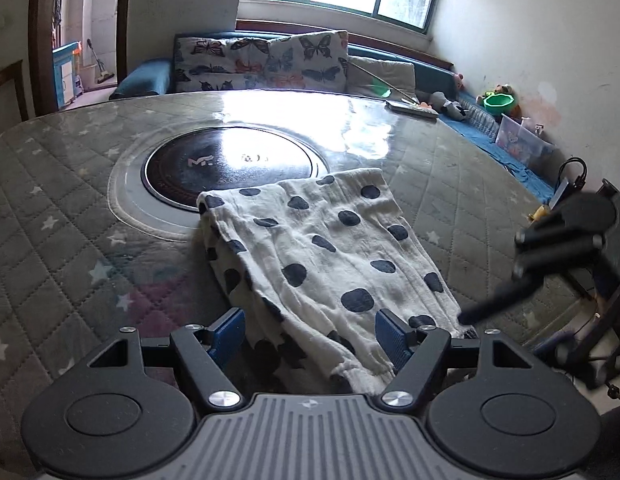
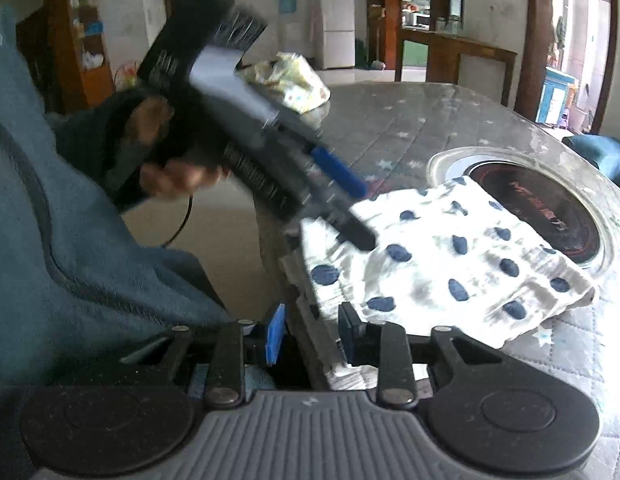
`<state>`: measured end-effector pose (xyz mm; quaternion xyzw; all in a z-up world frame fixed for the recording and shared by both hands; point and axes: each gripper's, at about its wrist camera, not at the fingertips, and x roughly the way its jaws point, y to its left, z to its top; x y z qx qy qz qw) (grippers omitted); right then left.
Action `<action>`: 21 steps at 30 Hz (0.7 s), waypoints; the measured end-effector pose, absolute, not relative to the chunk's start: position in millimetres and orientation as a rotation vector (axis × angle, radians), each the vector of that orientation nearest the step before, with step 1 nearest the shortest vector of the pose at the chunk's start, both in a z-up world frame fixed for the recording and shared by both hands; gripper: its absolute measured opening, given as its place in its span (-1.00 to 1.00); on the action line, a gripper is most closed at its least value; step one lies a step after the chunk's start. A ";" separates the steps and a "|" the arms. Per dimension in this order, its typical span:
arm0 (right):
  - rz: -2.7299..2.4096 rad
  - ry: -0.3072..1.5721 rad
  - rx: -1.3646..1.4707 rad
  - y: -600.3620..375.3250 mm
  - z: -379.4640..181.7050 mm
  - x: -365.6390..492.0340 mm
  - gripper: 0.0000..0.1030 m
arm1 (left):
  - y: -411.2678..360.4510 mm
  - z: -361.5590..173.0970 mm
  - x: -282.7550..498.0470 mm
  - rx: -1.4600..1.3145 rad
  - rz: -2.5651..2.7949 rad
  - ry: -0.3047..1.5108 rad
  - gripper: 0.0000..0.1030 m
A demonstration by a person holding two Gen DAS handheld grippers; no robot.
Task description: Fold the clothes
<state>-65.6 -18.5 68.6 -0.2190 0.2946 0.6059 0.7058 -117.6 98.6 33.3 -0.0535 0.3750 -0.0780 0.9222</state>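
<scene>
A white garment with dark blue spots lies folded lengthwise on the quilted round table, its far end over the black hotplate. My left gripper is open, its blue pads either side of the garment's near gathered end. My right gripper is open at the table edge, with the garment's near corner between its pads. In the right wrist view the left gripper is blurred over the cloth's far corner. In the left wrist view the right gripper touches the garment's right corner.
A crumpled patterned cloth lies at the table's far side in the right wrist view. A sofa with butterfly cushions stands behind the table. A book lies at the table's far right edge.
</scene>
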 end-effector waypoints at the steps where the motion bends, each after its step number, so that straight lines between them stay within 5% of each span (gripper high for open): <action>1: 1.335 0.652 -0.473 -20.5 71.5 -62.3 -0.32 | 98.4 33.0 -117.7 -0.112 -0.162 0.769 0.44; 21: 0.915 0.691 -0.222 -2.2 52.1 59.3 -0.26 | 71.1 41.3 -108.3 -0.054 -0.211 0.723 0.40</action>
